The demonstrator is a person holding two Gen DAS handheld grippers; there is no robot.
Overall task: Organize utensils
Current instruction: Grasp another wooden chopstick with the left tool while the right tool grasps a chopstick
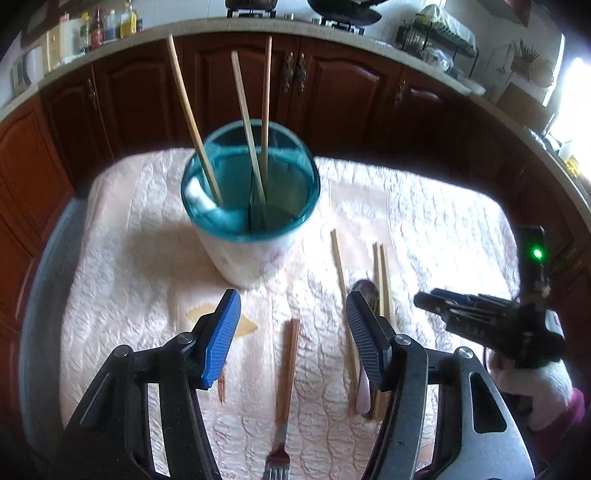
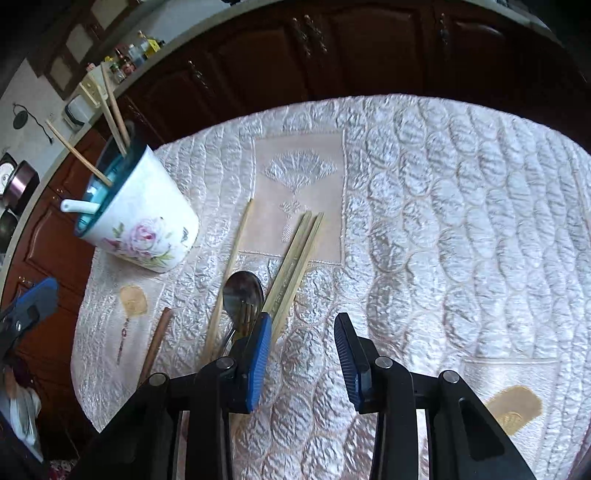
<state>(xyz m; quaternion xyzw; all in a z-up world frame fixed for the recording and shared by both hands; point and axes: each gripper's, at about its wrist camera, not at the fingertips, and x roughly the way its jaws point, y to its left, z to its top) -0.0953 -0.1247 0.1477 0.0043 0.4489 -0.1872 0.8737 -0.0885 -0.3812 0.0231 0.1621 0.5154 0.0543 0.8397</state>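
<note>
A white flowered cup [image 1: 247,229] with a teal rim stands on the quilted cloth and holds three pale chopsticks [image 1: 251,147] and a white spoon; it also shows in the right wrist view [image 2: 147,225]. On the cloth lie a wooden-handled fork [image 1: 284,384], a metal spoon [image 2: 242,291], a single pale chopstick [image 2: 229,273] and a bundle of chopsticks [image 2: 295,262]. My left gripper [image 1: 291,314] is open and empty above the fork, in front of the cup. My right gripper [image 2: 303,332] is open and empty beside the spoon and chopsticks; it also shows in the left wrist view [image 1: 428,299].
The pink-white quilted cloth [image 2: 443,221] covers the table. Dark wooden cabinets [image 1: 332,85] stand beyond the table's far edge, under a counter with bottles [image 1: 107,26], a stove and a dish rack [image 1: 436,33].
</note>
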